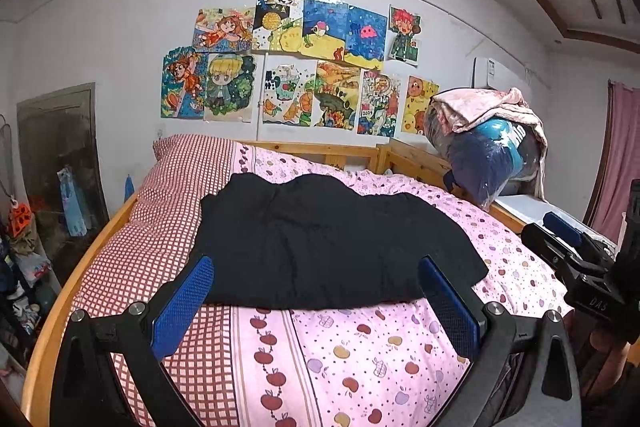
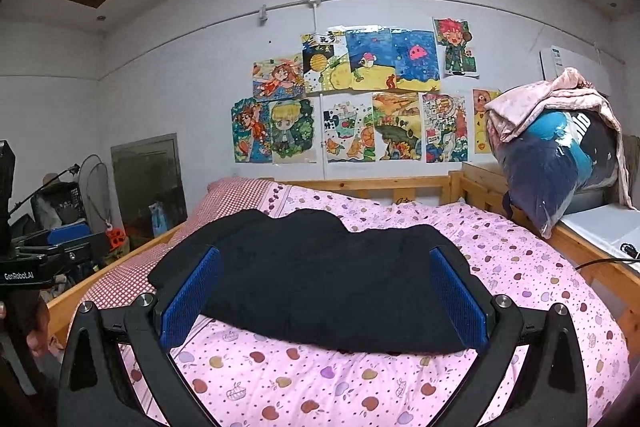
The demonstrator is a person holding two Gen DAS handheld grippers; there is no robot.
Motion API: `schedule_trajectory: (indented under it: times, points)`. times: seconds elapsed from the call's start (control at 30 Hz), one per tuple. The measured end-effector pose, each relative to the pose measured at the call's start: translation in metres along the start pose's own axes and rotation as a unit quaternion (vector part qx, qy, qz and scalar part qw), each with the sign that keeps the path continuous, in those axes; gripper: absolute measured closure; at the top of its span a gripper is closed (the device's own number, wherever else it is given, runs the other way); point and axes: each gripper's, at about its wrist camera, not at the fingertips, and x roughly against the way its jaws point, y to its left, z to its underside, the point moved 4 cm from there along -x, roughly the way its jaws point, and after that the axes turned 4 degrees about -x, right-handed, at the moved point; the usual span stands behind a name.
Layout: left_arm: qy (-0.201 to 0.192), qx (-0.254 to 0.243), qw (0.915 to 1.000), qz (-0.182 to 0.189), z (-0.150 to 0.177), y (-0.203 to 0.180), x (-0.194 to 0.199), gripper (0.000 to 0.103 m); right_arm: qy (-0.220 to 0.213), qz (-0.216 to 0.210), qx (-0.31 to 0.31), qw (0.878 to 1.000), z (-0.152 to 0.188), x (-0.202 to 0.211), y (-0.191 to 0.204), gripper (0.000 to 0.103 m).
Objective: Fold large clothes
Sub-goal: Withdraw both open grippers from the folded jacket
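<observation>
Lying just ahead of both spread jaw pairs, the black garment (image 1: 320, 243) (already folded) rests on the pink bedspread (image 1: 360, 359); left gripper (image 1: 316, 291) and right gripper (image 2: 326, 279) grip nothing.

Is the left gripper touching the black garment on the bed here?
Cannot tell. In the left wrist view the left gripper is open, its fingers overlapping the black garment edge, but no contact or gap shows plainly.
</observation>
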Motion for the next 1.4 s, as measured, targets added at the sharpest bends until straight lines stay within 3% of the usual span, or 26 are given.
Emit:
schedule_trajectory:
  times: [0.97, 1.4]
  points:
    - [0.022, -0.016, 0.9991, -0.033, 0.045, 0.004, -0.009, 0.0, 0.038, -0.01, 0.017, 0.999, 0.039, -0.005, 0.01, 0.002]
    - [0.038, -0.024, 0.997, -0.063, 0.063, 0.007, -0.026, 0.0, 0.065, 0.017, 0.029, 0.997, 0.063, -0.022, 0.014, 0.002]
